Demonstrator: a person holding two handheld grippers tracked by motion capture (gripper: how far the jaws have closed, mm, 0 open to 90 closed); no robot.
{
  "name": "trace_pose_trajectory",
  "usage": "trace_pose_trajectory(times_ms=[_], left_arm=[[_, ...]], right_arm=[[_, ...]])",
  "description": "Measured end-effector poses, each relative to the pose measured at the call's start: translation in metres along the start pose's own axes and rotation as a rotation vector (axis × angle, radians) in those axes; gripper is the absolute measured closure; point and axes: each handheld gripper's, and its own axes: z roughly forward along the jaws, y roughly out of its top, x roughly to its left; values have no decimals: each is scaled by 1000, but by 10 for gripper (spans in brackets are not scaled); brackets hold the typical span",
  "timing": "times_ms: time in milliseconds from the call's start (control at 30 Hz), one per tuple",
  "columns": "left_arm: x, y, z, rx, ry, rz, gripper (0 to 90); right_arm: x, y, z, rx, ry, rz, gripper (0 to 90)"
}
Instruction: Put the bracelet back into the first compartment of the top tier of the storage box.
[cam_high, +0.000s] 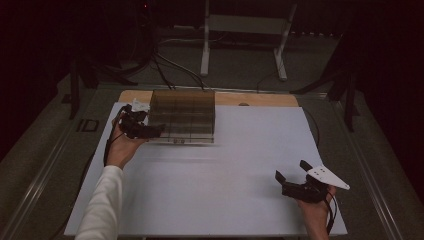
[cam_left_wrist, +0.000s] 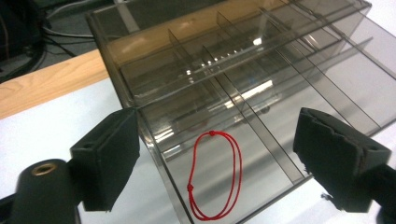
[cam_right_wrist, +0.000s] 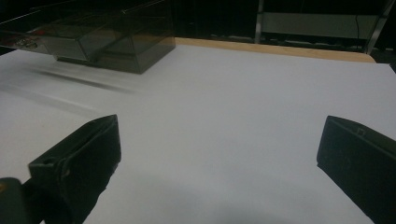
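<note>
High view: I am holding the left gripper (cam_high: 150, 131) at the near left corner of the smoky compartment box (cam_high: 183, 116) on the white table (cam_high: 210, 175); the right gripper (cam_high: 290, 172) is resting well apart, near right.
Left gripper view: I am keeping the jaws spread wide, gripping nothing; the red string loop (cam_left_wrist: 217, 175) is lying in the nearest compartment, between them.
Right gripper view: I am keeping the jaws wide over bare table, box far left.
</note>
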Motion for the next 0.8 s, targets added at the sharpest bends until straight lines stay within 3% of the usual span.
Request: trace_pose_trajectory(times_ms=[233,400,800], left_arm=[[1,1,-4,-8,11,-11,13],[0,-1,-4,5,-5,-9,11],[3,-6,-13,-32,-27,-42,12]], right_arm=[[0,0,0,0,-1,2,4],[0,0,0,0,-1,1,4],[0,0,0,0,-2,2,4]])
